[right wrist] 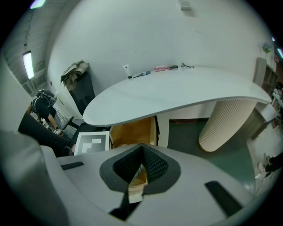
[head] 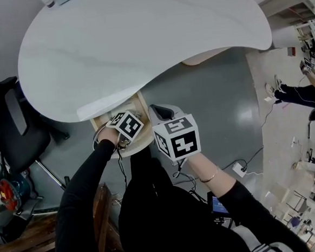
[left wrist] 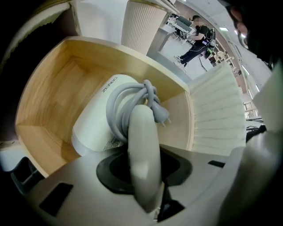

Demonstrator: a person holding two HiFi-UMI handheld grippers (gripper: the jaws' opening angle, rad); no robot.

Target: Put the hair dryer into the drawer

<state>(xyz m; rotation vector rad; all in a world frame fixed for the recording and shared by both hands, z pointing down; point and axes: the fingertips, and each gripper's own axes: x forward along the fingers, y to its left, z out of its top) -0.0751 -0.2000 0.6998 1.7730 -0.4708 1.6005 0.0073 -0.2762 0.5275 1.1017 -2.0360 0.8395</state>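
A white hair dryer (left wrist: 99, 128) with its grey cord (left wrist: 128, 99) wound round it hangs inside the open wooden drawer (left wrist: 48, 101), its body low over the drawer's floor. My left gripper (left wrist: 142, 134) is shut on the dryer's handle (left wrist: 143, 150) and points steeply down into the drawer. From the head view the left gripper (head: 126, 125) sits over the drawer (head: 140, 103) under the table edge. The right gripper (head: 161, 112) hovers just right of the drawer; in its own view its jaws (right wrist: 141, 150) meet at the tips, facing the drawer (right wrist: 132, 131).
The white oval table (head: 140, 42) overhangs the drawer's back. Its ribbed pedestal (right wrist: 223, 123) stands to the right. A black chair (head: 11, 129) is at the left, cables (head: 247, 162) lie on the grey floor, and small items (right wrist: 154, 70) line the table's far edge.
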